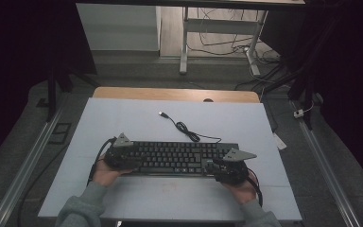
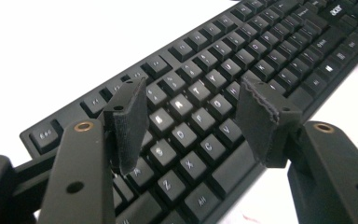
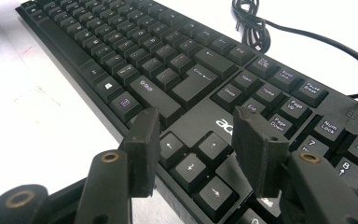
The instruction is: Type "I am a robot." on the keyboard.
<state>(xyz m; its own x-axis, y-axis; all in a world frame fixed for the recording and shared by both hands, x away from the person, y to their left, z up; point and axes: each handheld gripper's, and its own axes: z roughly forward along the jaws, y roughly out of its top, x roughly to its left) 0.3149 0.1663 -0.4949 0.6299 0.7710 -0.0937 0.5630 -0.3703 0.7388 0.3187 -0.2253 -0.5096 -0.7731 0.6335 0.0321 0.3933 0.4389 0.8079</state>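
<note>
A black Acer keyboard (image 1: 175,157) lies lengthwise across the white sheet (image 1: 123,123), its cable (image 1: 189,131) coiling back to a loose USB plug (image 1: 163,114). My left gripper (image 1: 121,152) is at the keyboard's left end. In the left gripper view its jaws (image 2: 193,93) stand open just above the letter keys (image 2: 186,135), gripping nothing. My right gripper (image 1: 227,166) is at the right end. Its jaws (image 3: 198,121) are open over the arrow keys (image 3: 191,163), beside the Acer logo, with nothing held. A hand holds each gripper.
The sheet covers a wooden table whose back edge (image 1: 175,93) shows beyond it. Past the table stand desk legs (image 1: 184,47) and tangled floor cables (image 1: 246,47). Metal rails (image 1: 23,170) run along the floor on both sides. Bare sheet lies in front of and behind the keyboard.
</note>
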